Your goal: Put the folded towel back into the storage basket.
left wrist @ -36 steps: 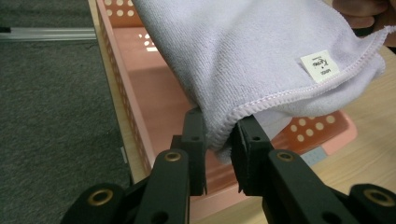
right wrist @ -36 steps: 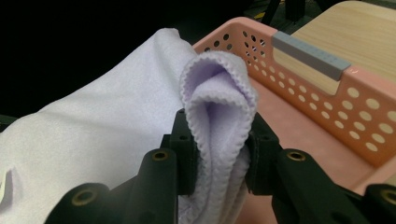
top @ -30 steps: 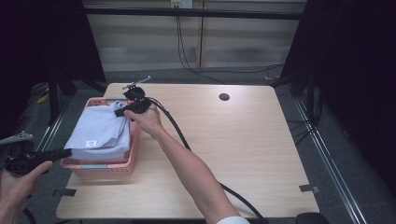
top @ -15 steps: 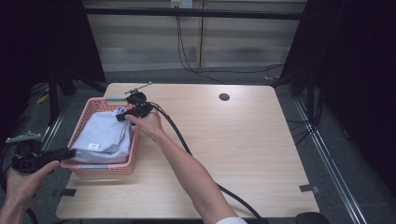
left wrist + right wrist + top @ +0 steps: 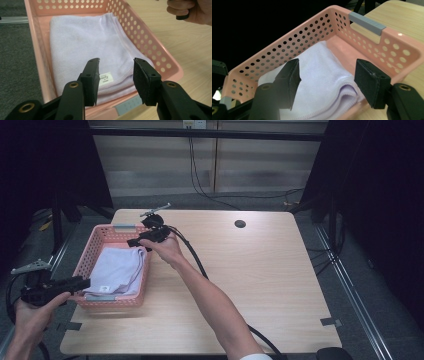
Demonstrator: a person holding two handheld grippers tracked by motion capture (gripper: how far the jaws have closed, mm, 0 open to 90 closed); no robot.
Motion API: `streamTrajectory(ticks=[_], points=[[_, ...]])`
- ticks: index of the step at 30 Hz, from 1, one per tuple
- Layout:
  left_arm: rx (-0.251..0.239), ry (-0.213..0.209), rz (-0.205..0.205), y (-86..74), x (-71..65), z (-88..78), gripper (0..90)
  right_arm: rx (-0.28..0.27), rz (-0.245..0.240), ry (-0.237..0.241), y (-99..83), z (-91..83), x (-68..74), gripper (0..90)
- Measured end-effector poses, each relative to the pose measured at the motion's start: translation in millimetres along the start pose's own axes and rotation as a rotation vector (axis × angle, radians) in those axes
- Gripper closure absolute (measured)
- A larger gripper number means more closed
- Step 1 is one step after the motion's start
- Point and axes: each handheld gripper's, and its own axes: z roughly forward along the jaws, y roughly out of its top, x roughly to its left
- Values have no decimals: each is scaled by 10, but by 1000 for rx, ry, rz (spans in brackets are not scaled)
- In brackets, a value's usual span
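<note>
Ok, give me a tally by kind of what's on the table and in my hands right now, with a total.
Pink basket: 1
Folded lilac towel, lying in the basket: 1
Black grippers, both with jaws apart and nothing between them: 2, the left gripper and the right gripper
Total: 4

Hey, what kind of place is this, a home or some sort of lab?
Probably a lab or recording studio: a bare wooden table ringed by black curtains, cables trailing over grey floor, and a pink basket holding a folded towel.
</note>
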Motion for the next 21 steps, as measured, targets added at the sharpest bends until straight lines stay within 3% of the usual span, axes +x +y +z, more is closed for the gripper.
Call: streamTrajectory(ticks=[2,9,15,21], points=[[-11,-9,7,-9,-70,20,565,-2,-16,21,-22,-86,-11,374],[9,-13,28,-23,-379,185,539,-20,-44,22,-182,-451,-84,355],[11,-14,73,-41,-654,295,498,-41,-58,9,-381,-867,-157,353],[11,-43,108,6,-962,475,484,-89,-43,-8,-594,-1301,-220,364]])
